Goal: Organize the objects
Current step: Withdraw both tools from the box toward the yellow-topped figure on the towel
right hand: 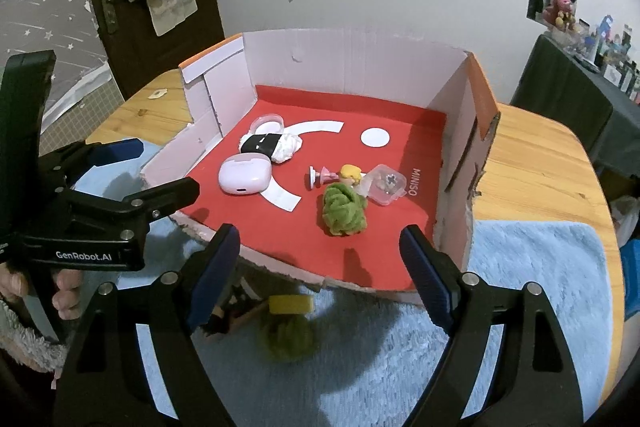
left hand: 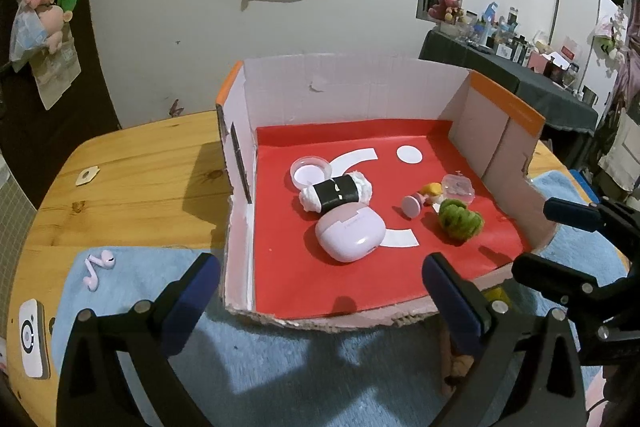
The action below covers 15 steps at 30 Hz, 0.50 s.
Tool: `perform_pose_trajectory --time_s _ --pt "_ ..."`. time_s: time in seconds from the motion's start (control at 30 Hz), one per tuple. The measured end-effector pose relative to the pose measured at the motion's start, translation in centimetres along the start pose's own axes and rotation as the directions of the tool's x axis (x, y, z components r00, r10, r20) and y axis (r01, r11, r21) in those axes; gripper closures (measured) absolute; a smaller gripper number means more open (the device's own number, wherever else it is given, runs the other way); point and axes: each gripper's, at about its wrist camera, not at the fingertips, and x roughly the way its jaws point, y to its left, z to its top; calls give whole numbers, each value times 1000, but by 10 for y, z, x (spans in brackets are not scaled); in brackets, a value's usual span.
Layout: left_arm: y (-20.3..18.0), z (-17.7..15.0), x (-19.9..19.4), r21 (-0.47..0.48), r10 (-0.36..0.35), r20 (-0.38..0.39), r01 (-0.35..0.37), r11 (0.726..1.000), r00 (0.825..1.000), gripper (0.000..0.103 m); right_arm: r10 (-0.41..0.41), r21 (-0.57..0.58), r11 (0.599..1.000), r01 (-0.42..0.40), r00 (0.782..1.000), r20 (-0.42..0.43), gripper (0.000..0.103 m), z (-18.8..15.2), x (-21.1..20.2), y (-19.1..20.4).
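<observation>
Your left gripper [left hand: 320, 287] fingers wide and empty, your right gripper [right hand: 320, 259] fingers apart and empty, pink earbud case [left hand: 350, 235] in the cardboard box [left hand: 344, 83] on the counter [left hand: 132, 171].

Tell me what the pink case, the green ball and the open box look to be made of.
Pink case: smooth, glossy plastic by its highlight. Green ball: fuzzy yarn or plush, matte, its surface looped and tufted. Open box: cardboard, judging by the torn, ragged front edge, lined with a flat red sheet, probably paper.
</observation>
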Motion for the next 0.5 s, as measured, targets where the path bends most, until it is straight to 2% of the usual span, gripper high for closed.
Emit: perform_pose_trajectory --time_s 0.5 --pt "-8 -12 -19 16 -13 18 13 1000 1000 0 -4 1 1000 4 1000 13 21 -13 -17 5"
